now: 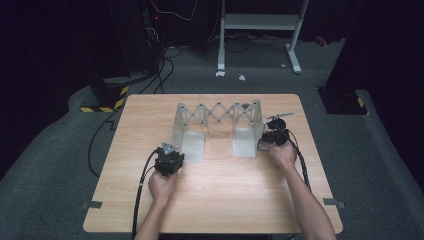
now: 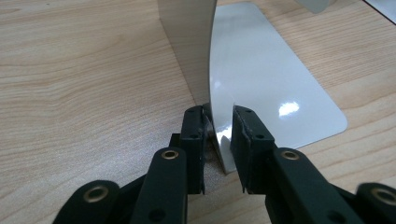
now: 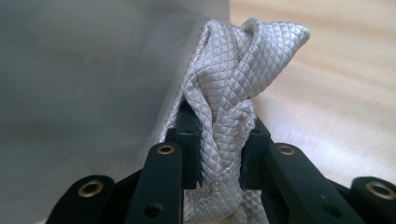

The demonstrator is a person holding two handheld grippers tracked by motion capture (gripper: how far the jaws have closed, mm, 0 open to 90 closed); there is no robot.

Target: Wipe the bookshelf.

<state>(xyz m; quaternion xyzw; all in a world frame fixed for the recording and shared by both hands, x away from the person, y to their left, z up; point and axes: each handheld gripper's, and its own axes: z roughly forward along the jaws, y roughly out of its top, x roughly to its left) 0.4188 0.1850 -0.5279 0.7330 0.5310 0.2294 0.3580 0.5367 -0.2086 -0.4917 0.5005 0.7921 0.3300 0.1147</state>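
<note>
Left hand-held gripper (image 2: 218, 140) clamping upright plate edge of metal expanding rack (image 1: 218, 117), right hand-held gripper (image 3: 219, 149) gripping bunched quilted grey cloth (image 3: 233, 93) against rack's blurred panel, wooden counter (image 1: 215, 195) beneath both.

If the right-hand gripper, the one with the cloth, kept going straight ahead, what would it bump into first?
Probably the grey metal end panel of the folding rack. It rises close ahead of the right gripper, whose fingers are clamped on a bunched, quilted silvery cloth that looks pressed against it.
</note>
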